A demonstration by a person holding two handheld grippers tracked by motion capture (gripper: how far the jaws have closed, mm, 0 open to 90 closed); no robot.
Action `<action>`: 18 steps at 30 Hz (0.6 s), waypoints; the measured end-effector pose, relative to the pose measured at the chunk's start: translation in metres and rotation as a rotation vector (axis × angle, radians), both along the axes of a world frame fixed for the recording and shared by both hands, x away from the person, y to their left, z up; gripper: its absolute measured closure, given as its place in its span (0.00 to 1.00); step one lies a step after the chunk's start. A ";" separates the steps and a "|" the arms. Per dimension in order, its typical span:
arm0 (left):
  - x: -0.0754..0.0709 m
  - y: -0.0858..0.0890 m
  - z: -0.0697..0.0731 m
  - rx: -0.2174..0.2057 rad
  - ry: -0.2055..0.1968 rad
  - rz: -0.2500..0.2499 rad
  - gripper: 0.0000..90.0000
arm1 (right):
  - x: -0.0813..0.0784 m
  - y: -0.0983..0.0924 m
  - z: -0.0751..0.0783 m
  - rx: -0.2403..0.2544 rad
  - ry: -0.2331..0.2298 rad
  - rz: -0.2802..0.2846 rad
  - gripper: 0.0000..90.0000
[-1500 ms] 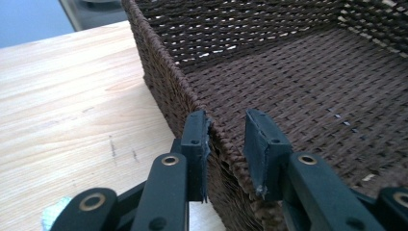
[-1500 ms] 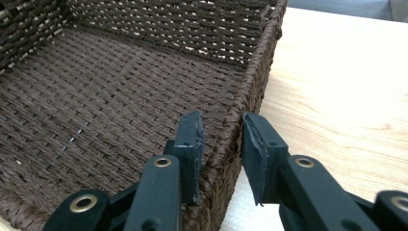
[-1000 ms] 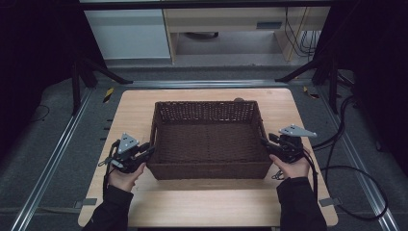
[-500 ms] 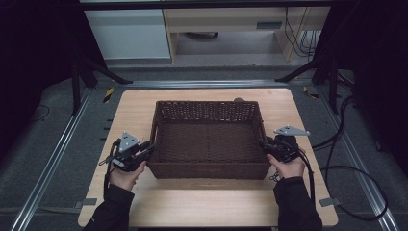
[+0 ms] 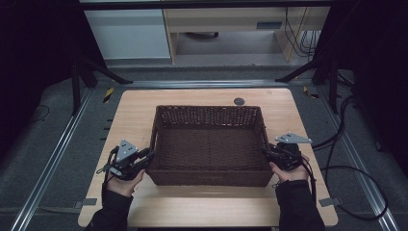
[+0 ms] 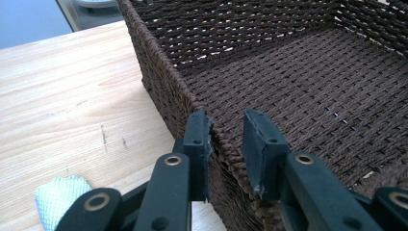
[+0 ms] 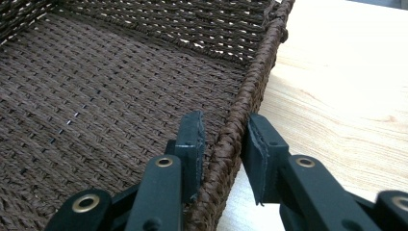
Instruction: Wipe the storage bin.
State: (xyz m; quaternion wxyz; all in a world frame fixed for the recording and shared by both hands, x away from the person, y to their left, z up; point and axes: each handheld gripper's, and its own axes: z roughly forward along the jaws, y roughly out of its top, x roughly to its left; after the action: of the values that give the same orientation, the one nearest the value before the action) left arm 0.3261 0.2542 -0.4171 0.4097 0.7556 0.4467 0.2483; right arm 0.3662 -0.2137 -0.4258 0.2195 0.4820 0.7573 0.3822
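Two tools straddle one dark brown woven rectangular basket point(image 5: 209, 144) mid light wooden surface point(image 5: 134, 110). Left tool point(image 6: 226, 139) sits on its left wall rim, small gap at inner pad. Right tool point(image 7: 223, 139), jaws just closing, astride the right rim; can't tell if either pinches.

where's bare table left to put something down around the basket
Free: the wooden table left of the basket, the strip behind it by the round grommet, and the front edge between the forearms. Crowded: both side rims, straddled by the left gripper and right gripper.
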 end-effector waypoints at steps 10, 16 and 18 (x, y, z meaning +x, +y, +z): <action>-0.004 0.018 0.018 -0.054 -0.058 0.032 0.66 | 0.009 -0.002 0.004 0.018 -0.019 -0.011 0.68; -0.006 0.048 0.012 -0.048 -0.049 0.100 0.60 | 0.014 0.000 -0.002 -0.001 0.018 -0.003 0.75; -0.009 0.059 0.004 -0.018 -0.031 0.128 0.59 | 0.013 0.001 -0.002 -0.007 0.022 -0.007 0.77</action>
State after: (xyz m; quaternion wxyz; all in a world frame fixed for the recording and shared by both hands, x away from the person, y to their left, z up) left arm 0.3174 0.3134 -0.4134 0.4066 0.7177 0.4902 0.2815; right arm 0.3795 -0.2128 -0.4275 0.2142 0.4881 0.7593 0.3734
